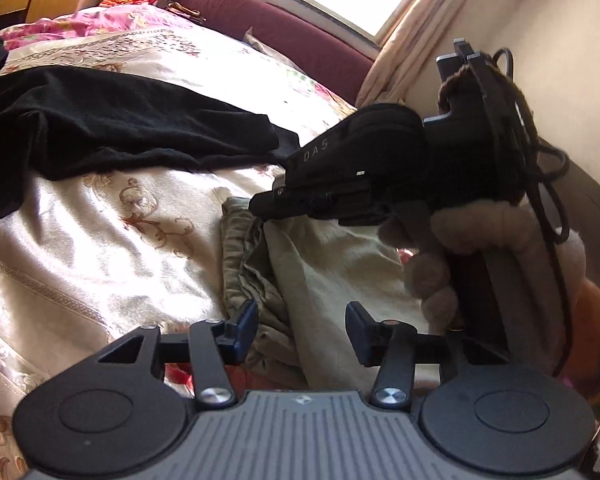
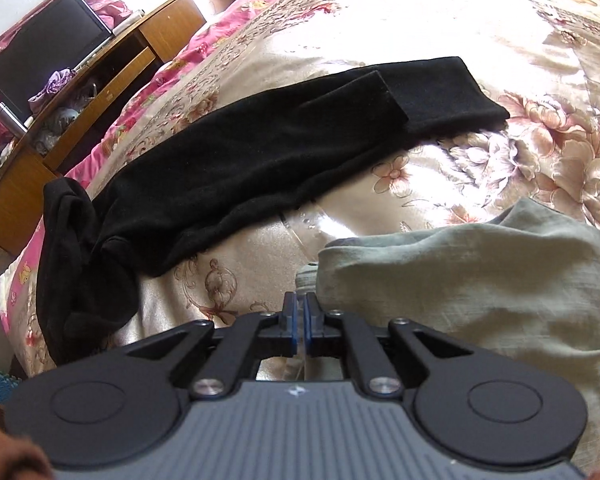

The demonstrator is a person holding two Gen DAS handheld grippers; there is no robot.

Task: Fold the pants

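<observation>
Olive-green pants [image 2: 480,280] lie folded in a bundle on the floral bedspread [image 2: 380,20]; they also show in the left wrist view [image 1: 324,280]. My left gripper [image 1: 302,330] is open, its fingers just above the bundle's near edge. My right gripper [image 2: 300,320] is shut, with a thin edge of the green pants' fabric between its pads at the bundle's left corner. In the left wrist view the right gripper [image 1: 266,204] reaches in from the right and touches the bundle's far edge.
Black pants [image 2: 280,140] lie stretched across the bed beyond the green bundle, also in the left wrist view [image 1: 120,128]. A wooden desk [image 2: 80,100] with a monitor stands left of the bed. A maroon headboard [image 1: 280,20] and curtained window lie beyond.
</observation>
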